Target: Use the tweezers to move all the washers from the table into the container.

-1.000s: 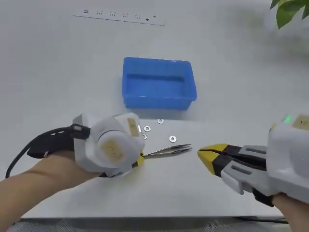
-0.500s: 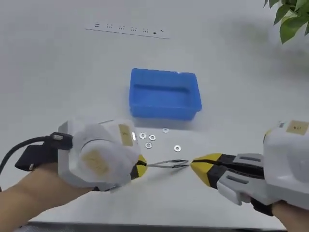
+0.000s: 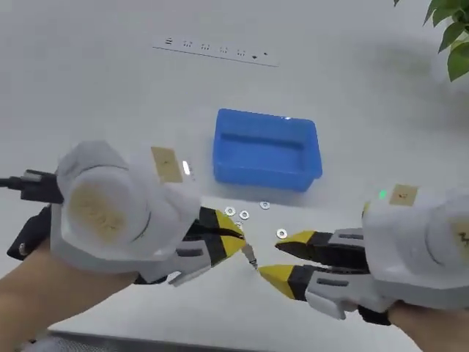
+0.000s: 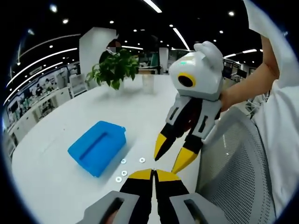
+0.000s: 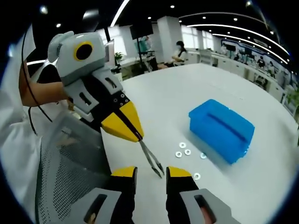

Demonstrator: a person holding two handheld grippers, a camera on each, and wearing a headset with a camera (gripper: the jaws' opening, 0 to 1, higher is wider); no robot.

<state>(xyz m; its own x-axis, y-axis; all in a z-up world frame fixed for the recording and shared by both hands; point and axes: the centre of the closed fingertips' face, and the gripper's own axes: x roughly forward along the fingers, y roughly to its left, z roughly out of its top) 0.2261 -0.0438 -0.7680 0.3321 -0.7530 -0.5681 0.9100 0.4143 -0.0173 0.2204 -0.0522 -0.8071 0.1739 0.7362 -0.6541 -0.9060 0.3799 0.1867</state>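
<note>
My left gripper (image 3: 233,242) is shut on the handle end of thin metal tweezers (image 3: 250,256), held above the white table (image 3: 110,103). In the right gripper view the tweezers (image 5: 149,157) slant down from the left gripper (image 5: 127,127), and their tips sit between the open jaws of my right gripper (image 5: 152,171). The right gripper (image 3: 270,259) faces the left one, jaws spread either side of the tweezer tips. Several small washers (image 3: 244,215) lie loose on the table before a blue container (image 3: 267,173), which looks empty. Washers (image 5: 188,151) and container (image 5: 217,142) lie beyond the jaws.
A power strip (image 3: 216,51) lies at the table's far side. A potted plant (image 3: 456,37) stands at the far right. The table's near edge runs just under both grippers, with a grey mesh chair (image 4: 229,154) below it.
The left gripper has lifted the tweezers off the table and tilted them. The right gripper has opened its jaws and come in around the tweezer tips.
</note>
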